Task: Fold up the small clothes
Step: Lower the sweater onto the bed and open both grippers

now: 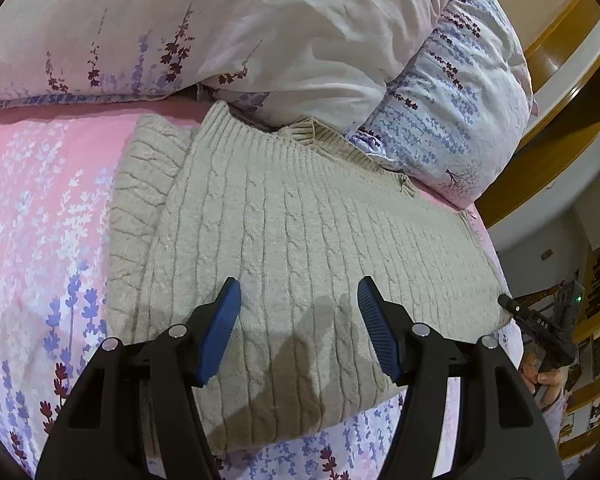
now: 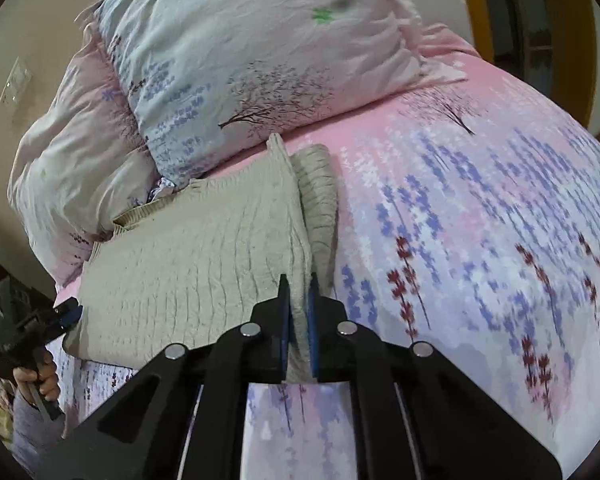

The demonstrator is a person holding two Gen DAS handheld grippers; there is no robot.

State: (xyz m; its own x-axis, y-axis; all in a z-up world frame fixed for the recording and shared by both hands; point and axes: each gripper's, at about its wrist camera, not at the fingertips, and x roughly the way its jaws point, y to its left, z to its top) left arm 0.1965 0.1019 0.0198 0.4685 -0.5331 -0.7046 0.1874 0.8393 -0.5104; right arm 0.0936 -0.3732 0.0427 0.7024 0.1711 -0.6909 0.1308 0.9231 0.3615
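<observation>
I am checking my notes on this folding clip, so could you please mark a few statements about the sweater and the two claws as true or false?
1. The right claw is shut on an edge of the beige cable-knit sweater. True.
2. The left claw grips the sweater. False: it is open above it, nothing pinched.
3. The sweater lies on a bare wooden table. False: it lies on a pink floral bedsheet.
4. Pillows lie beyond the sweater's collar end. True.
5. The sweater is dark blue. False: it is beige.
</observation>
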